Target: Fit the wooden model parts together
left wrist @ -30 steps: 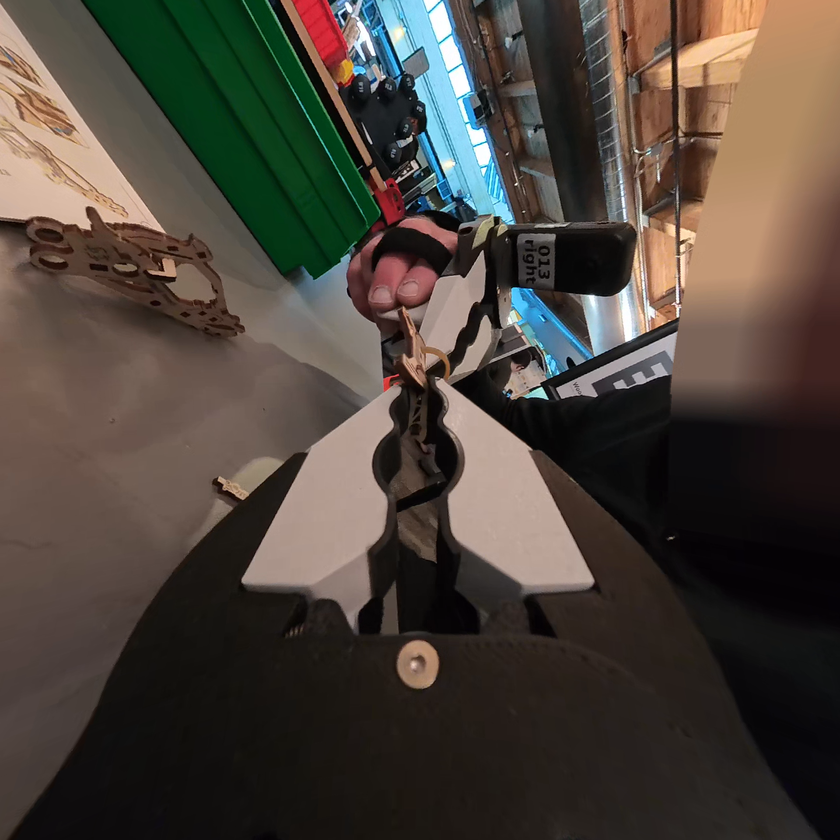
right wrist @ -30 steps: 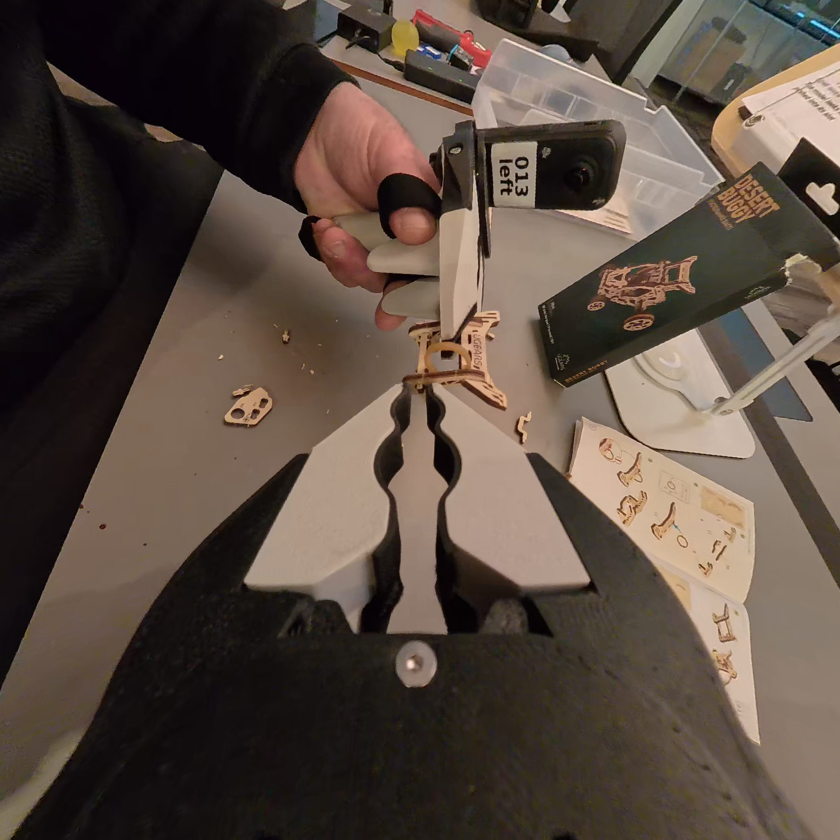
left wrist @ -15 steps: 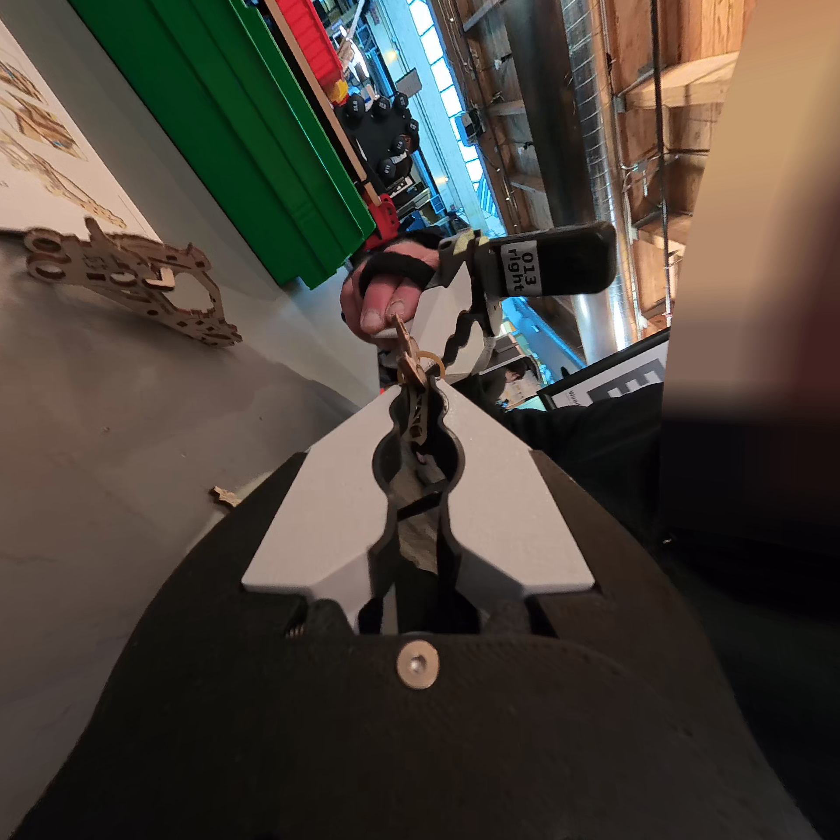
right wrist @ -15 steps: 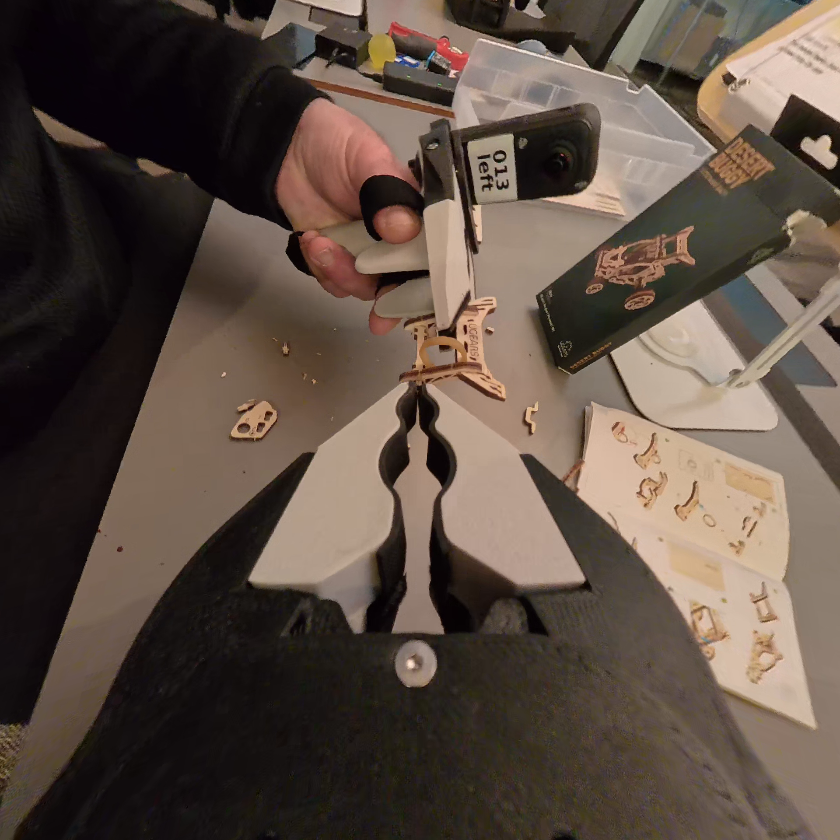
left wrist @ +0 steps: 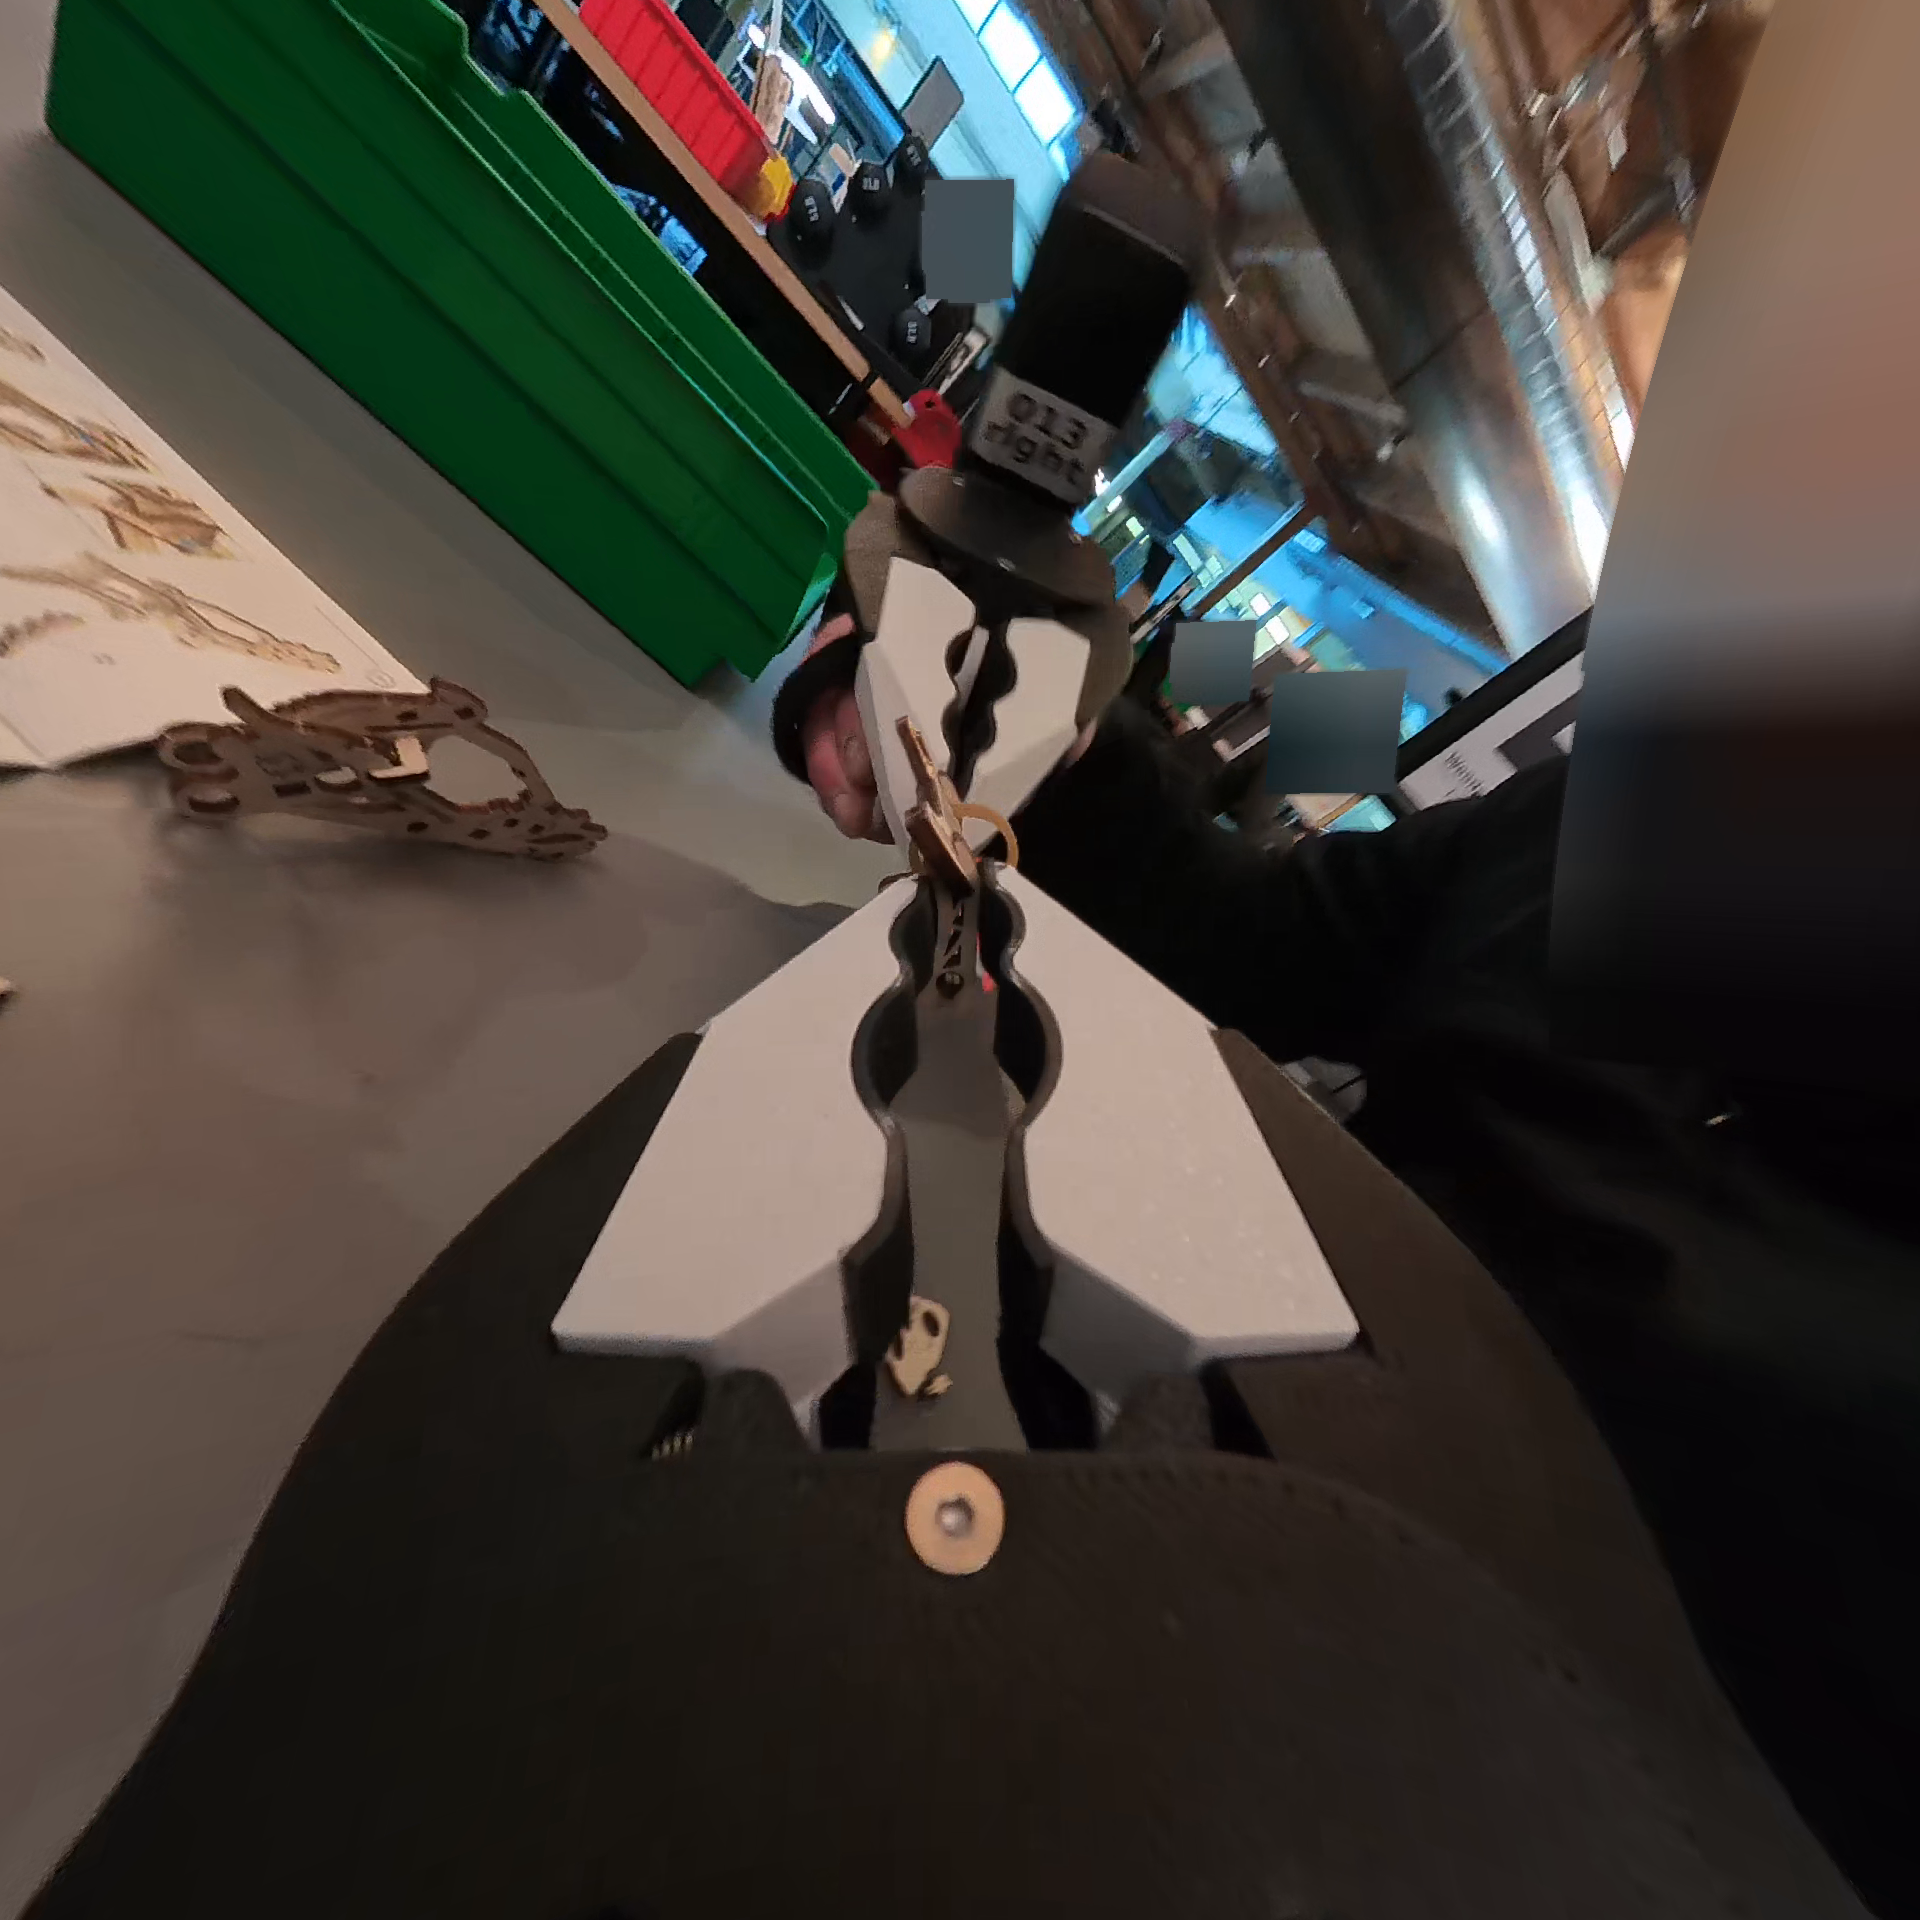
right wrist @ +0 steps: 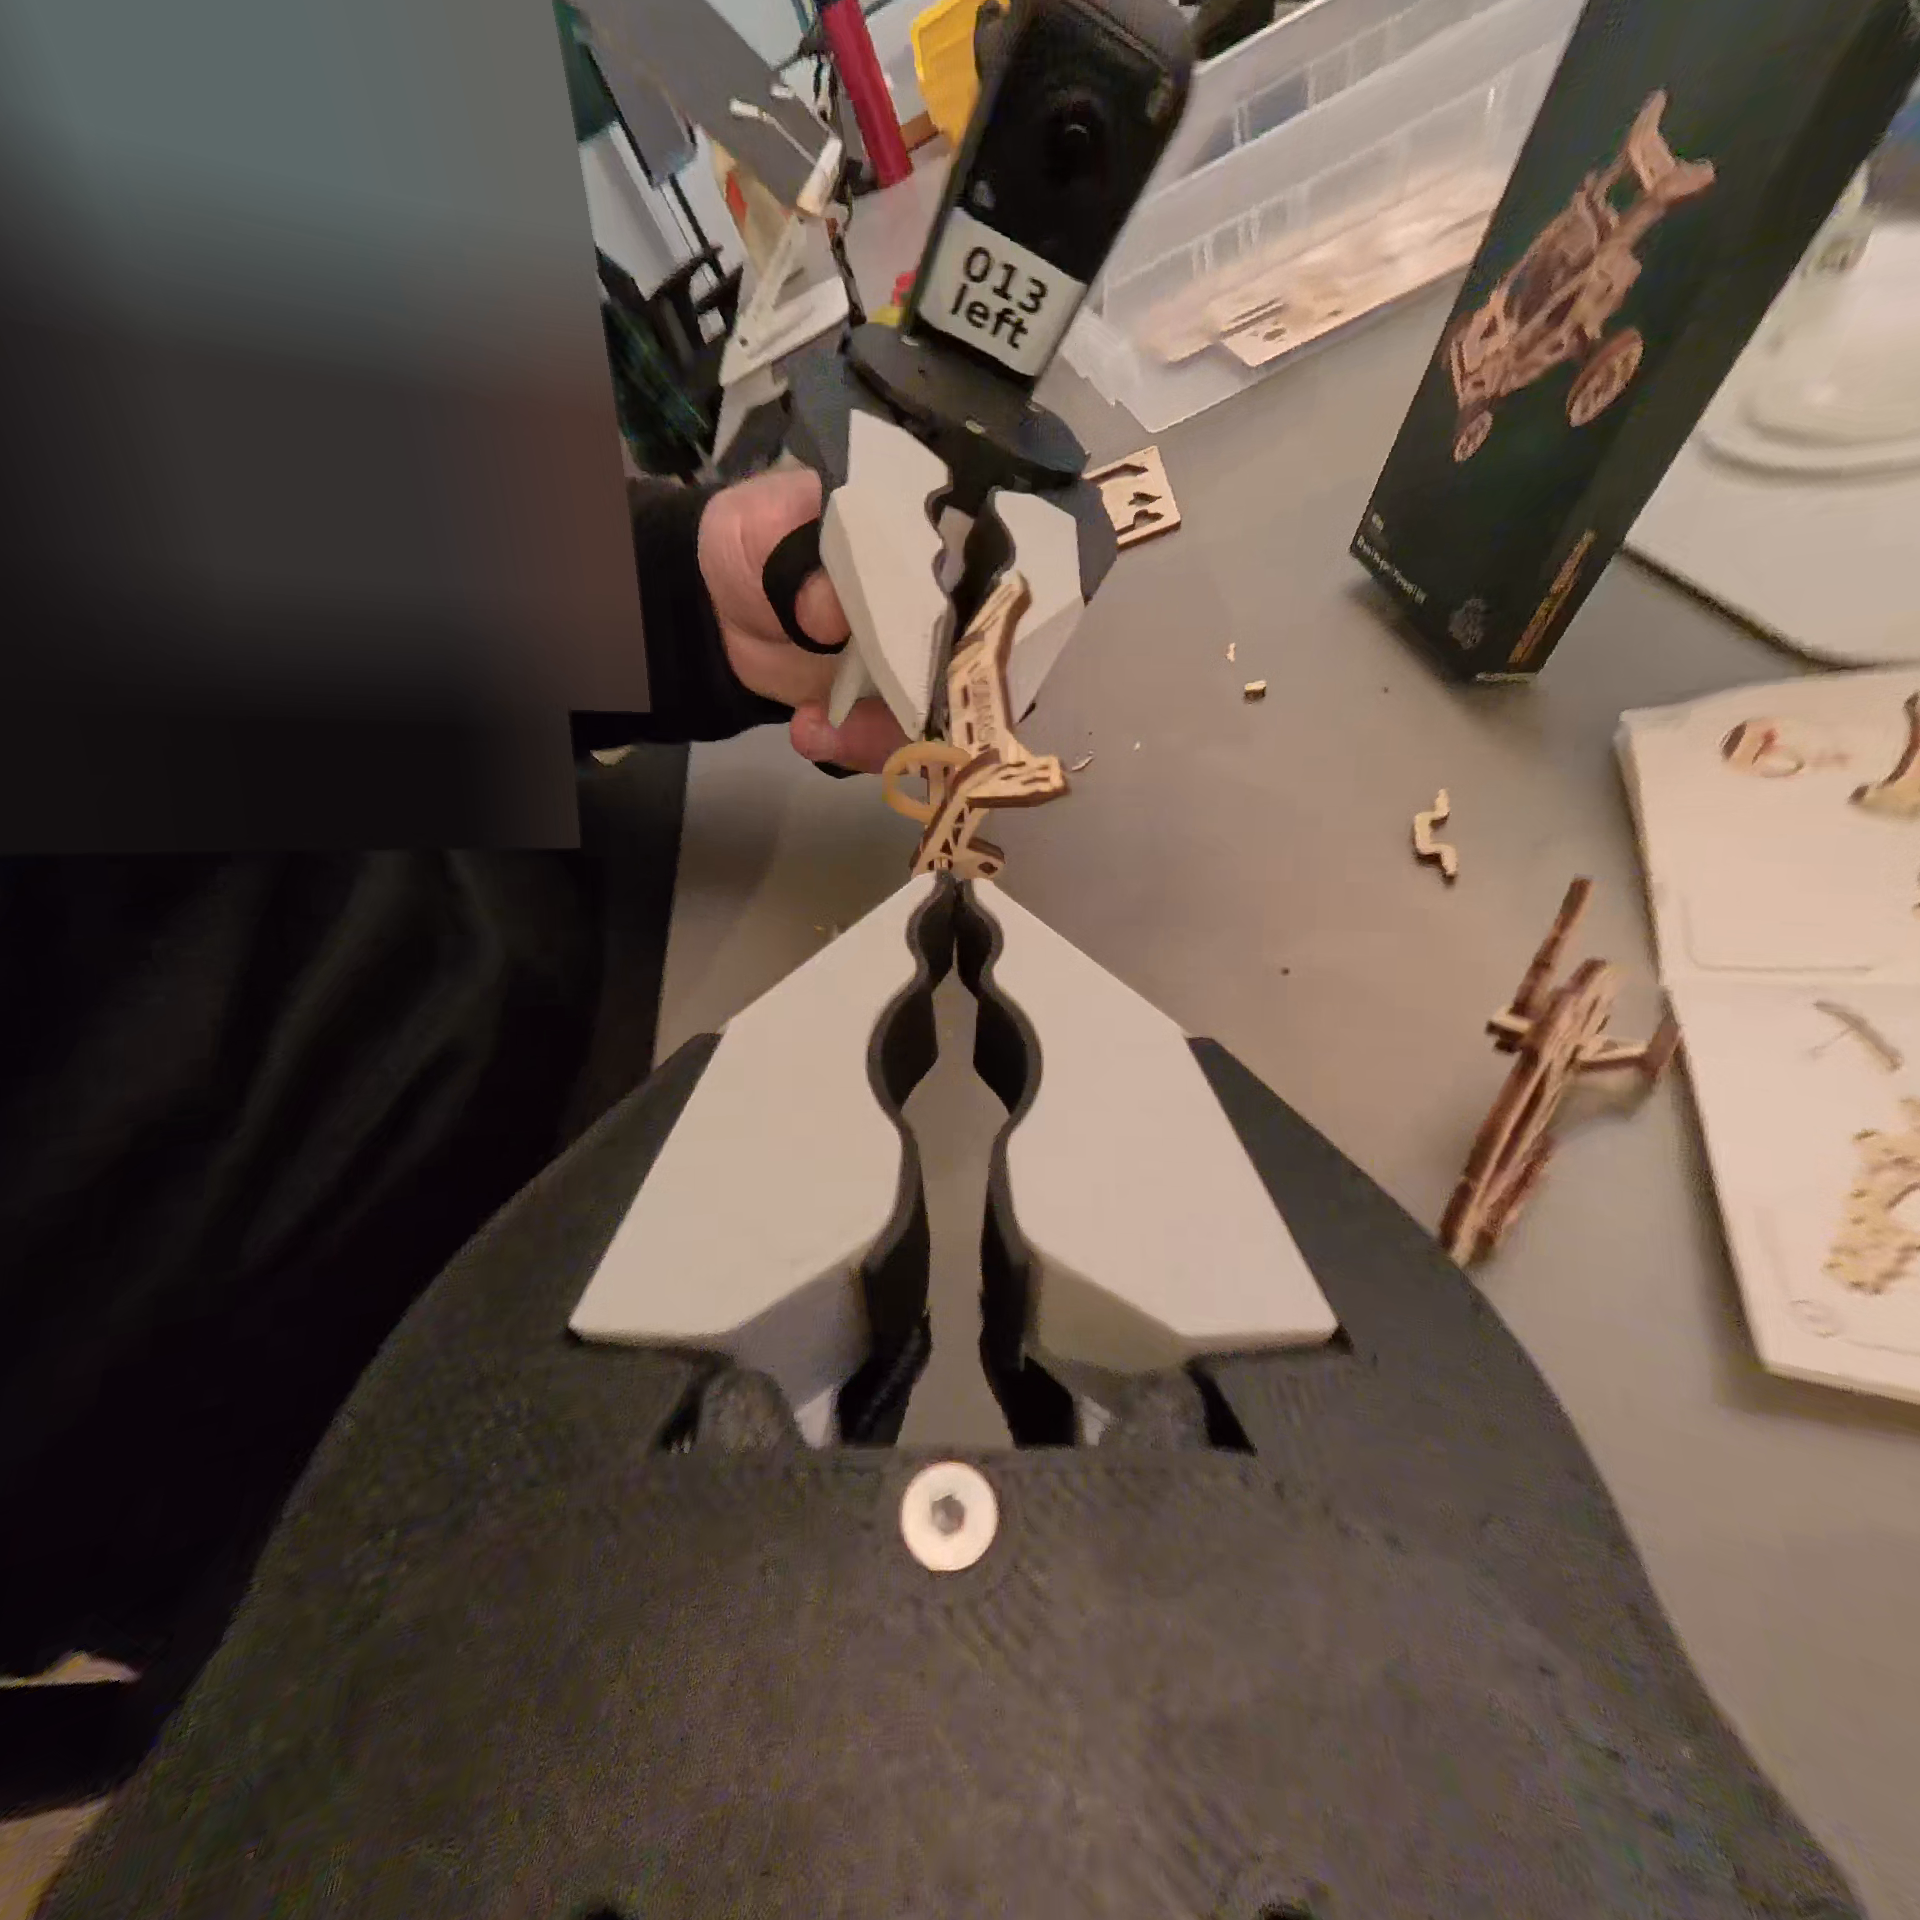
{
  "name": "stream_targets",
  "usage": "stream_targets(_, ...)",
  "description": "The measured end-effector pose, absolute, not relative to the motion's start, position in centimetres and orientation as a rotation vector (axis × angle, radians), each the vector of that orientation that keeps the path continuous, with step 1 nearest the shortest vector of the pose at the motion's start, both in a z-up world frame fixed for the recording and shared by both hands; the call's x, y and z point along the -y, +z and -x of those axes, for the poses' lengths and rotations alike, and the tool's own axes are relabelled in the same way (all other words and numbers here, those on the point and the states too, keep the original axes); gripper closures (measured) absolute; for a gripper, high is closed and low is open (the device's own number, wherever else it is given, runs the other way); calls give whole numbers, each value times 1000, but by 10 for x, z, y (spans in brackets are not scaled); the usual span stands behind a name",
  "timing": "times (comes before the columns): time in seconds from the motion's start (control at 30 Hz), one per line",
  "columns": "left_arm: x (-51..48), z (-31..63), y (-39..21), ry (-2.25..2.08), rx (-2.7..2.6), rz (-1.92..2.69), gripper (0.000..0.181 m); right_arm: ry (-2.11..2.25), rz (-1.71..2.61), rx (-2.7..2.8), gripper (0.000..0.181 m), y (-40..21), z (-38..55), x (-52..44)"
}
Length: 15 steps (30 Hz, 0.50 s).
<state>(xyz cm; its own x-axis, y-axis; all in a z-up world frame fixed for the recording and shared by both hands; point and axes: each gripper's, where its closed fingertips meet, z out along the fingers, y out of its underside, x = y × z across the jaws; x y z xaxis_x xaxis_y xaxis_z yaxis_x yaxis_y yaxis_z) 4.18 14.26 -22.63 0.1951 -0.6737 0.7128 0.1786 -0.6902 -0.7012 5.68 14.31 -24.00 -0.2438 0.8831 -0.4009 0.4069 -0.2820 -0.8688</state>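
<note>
My left gripper is shut on a flat wooden frame part, held in the air above the grey table. My right gripper is shut on a small wooden part with a ring beside it. The two parts meet between the gripper tips. The grippers face each other tip to tip. In the left wrist view the right gripper is straight ahead, and the joined parts show edge-on. In the right wrist view the left gripper is straight ahead.
A built wooden assembly and an open instruction booklet lie at the right. The dark kit box and a clear plastic bin stand behind. Loose wooden bits lie on the table. Green crates stand at the far side. The tips of both grippers are at nearly the same place.
Both grippers have turned about their long axes and tilted up, so each now sees the other head-on. Both stay shut on their parts, which stay together between the tips.
</note>
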Motion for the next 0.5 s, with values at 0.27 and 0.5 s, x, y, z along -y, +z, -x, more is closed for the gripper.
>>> stream_targets(0.27, -147, -37, -225, -1611, -390, 1753, 176, 1462, 1573, 1519, 172, -241, -55, -147)
stream_targets(0.5, -149, -39, -231, -1671, -339, 1777, 176, 1382, 1529, 1549, 174, -240, -54, -148)
